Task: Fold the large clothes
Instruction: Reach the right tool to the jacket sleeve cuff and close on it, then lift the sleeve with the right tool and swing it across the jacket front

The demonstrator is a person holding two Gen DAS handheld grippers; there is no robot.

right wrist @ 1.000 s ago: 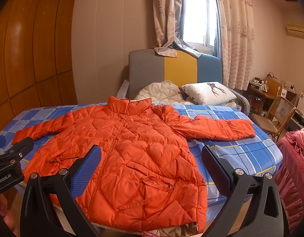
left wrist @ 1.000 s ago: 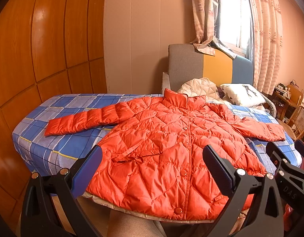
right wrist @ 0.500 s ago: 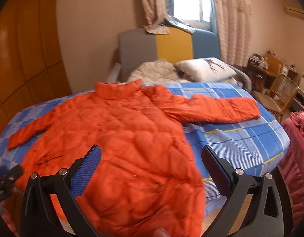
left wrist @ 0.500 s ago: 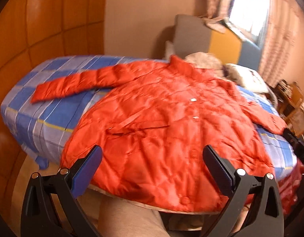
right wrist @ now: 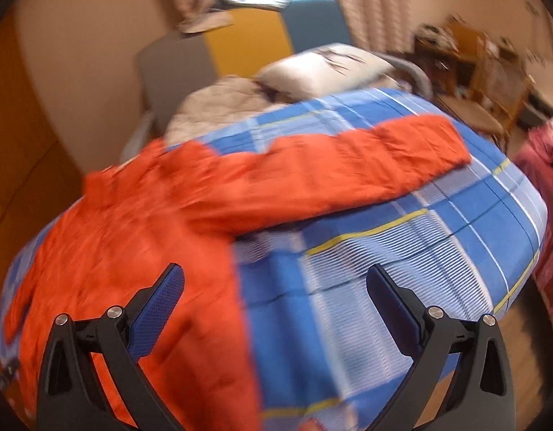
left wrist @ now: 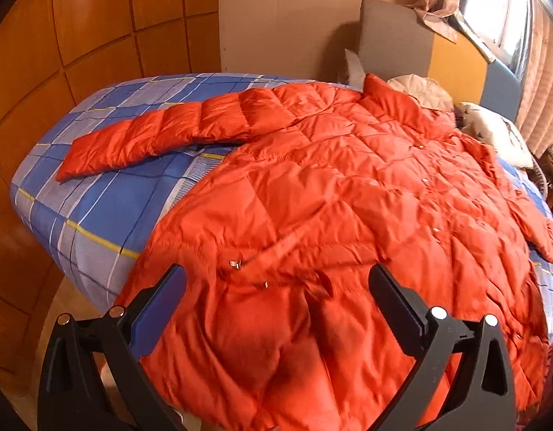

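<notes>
- The left gripper (left wrist: pixel 276 298) hovered with its two fingers spread wide and nothing between the pads, above the lower front of the orange puffer jacket (left wrist: pixel 348 215).
- The jacket lay spread front-up on the bed (left wrist: pixel 107 208), which had a blue checked sheet; the hem hung over the near edge below the left fingers.
- Ahead of the left fingers and off to their left side, one sleeve (left wrist: pixel 175 133) stretched flat across the sheet, away from the jacket's body.
- The collar (left wrist: pixel 387 100) sat far ahead of the fingers, toward the headboard (left wrist: pixel 395 39); a cream quilt (left wrist: pixel 420 88) and a pillow (left wrist: pixel 492 133) lay just beyond it.
- A line of snap buttons (left wrist: pixel 425 180) ran down the front, ahead of the right-hand finger of that gripper.
- The right gripper (right wrist: pixel 274 300) was likewise wide open and empty; its view was blurred.
- Its left-hand finger (right wrist: pixel 157 309) stood over the jacket's side edge, its right-hand finger (right wrist: pixel 395 309) over bare sheet.
- Ahead of the right gripper, the other sleeve (right wrist: pixel 348 176) lay across the sheet, its cuff pointing to the right.
</notes>
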